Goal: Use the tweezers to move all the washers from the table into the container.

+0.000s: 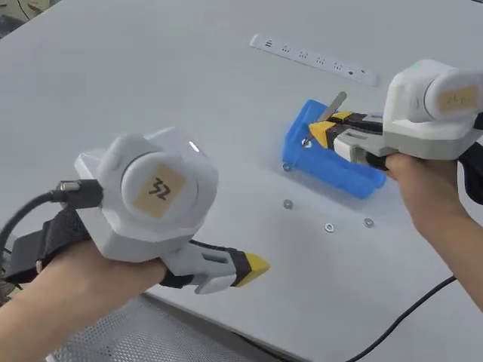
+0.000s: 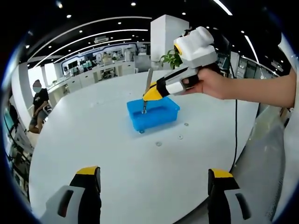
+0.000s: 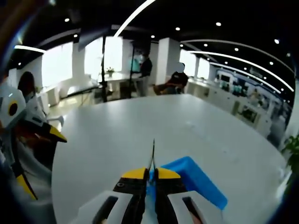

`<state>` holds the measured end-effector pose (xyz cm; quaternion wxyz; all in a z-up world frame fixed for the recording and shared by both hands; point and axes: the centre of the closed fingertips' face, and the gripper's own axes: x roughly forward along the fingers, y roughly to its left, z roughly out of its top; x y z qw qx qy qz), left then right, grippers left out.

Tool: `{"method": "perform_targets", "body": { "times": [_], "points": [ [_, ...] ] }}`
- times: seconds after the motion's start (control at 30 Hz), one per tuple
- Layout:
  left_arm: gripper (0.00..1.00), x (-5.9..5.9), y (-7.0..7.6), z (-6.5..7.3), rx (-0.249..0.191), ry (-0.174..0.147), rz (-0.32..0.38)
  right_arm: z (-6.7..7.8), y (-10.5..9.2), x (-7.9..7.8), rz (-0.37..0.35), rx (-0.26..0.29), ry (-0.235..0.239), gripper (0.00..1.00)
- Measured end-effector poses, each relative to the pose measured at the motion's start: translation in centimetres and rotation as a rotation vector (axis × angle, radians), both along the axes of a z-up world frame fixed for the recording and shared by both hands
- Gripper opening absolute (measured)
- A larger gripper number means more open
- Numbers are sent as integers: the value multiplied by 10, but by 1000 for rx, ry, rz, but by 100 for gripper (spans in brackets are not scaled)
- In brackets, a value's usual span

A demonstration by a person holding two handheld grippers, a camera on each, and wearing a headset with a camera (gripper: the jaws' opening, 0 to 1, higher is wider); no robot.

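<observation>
So the whole thing hinges on where the loose washers (image 1: 329,227) sit relative to the tweezers (image 1: 336,100). The right gripper (image 1: 321,136) has its jaws pressed together on the tweezers about mid-length and is parked over the blue container (image 1: 339,173), which sits toward the right side of the table (image 1: 151,75), in from the far edge. The tweezers' long axis is steep. The blunt end sticks up and away toward the far edge, and the tips point down into the container. There might be a washer at the tips, but it's too small to call. Three washers lie flat on the bare table on the near side of the container, between it and the near edge, spread in a loose row and apart from each other. There's also what looks like a stray washer (image 1: 287,167) right up against the container's near-left corner. My read: the tips need to come up out of the container and swing toward the near edge, staying pointed down. The right gripper is much nearer to all of them. The left gripper (image 2: 154,170) hangs over the near edge on the left, well apart from everything, with its jaws spread wide and nothing between them.
</observation>
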<state>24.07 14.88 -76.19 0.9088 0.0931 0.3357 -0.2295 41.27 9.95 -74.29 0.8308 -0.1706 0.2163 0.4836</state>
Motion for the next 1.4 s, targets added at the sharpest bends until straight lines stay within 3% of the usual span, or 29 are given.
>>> {"method": "perform_targets", "body": {
  "times": [0.13, 0.2, 0.33, 0.5, 0.57, 0.67, 0.9, 1.13, 1.23, 1.27, 1.4],
  "points": [
    [93, 4, -1, 1, -11, -10, -9, -10, 2, 13, -17, 8, 22, 2],
    [91, 8, 0, 0, -20, -11, -11, -19, 4, 19, -19, -16, 12, 2],
    [89, 14, 3, -2, -12, -8, -21, -34, 6, 27, -31, -19, 45, 2],
    [96, 22, 3, 5, -13, -16, -25, -49, 9, 38, -59, -5, 66, 2],
    [99, 24, -1, 9, -42, -11, -33, -55, 10, 44, -67, -1, 77, 2],
    [99, 30, -3, 10, -72, 8, -22, -59, 14, 44, -74, 8, 97, 2],
    [99, 44, -10, 13, -67, 19, -81, -62, 12, 45, -78, -8, 101, 2],
    [80, 70, -14, 27, -56, -15, -169, -67, 15, 44, -82, 12, 125, 3],
    [67, 84, -16, 39, -61, -49, -228, -67, 17, 38, -61, -19, 113, 3],
    [61, 87, -17, 41, -69, -53, -242, -66, 14, 39, -52, -43, 92, 3],
    [43, 99, -19, 49, -88, -59, -301, -56, 10, 34, -66, -44, 77, 3]
  ]
}}
